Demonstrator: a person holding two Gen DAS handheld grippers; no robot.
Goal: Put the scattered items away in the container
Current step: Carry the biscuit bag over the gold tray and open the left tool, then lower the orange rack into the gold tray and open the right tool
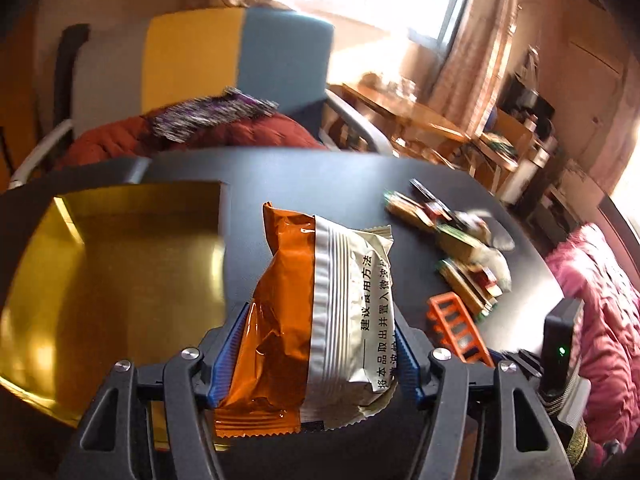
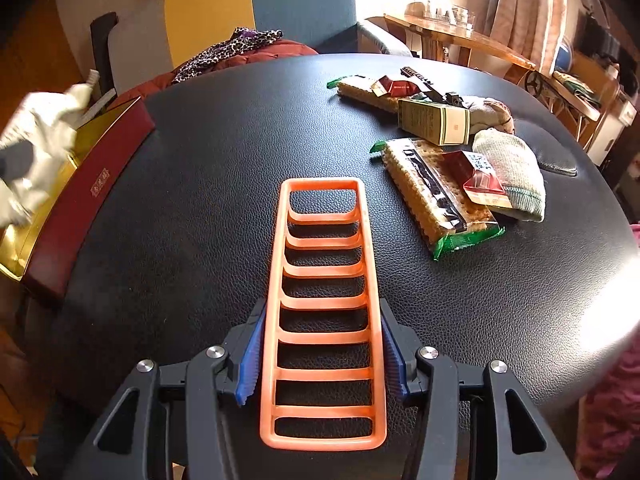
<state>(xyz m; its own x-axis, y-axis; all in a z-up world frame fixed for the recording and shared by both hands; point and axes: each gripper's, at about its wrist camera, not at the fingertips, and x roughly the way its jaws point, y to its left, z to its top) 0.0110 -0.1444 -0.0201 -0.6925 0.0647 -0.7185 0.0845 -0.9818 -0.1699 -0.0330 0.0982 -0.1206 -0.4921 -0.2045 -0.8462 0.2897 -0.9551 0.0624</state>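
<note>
The left gripper (image 1: pixel 316 344) is clamping its jaws on an orange-and-white snack packet (image 1: pixel 320 312) right of the gold box (image 1: pixel 120 264); the right gripper (image 2: pixel 322 352) is pinching an orange ladder-shaped rack (image 2: pixel 324 308) at lower centre, above the black surface (image 2: pixel 200 200)

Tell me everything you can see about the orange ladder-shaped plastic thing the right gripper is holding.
The orange ladder piece looks like moulded plastic: two long rails joined by flat rungs, with rounded corners and open slots showing the black table beneath. It points lengthwise away from the camera. The right gripper clamps its rails between blue ribbed pads, near the middle of its length. Whether it touches the table is unclear.
</note>
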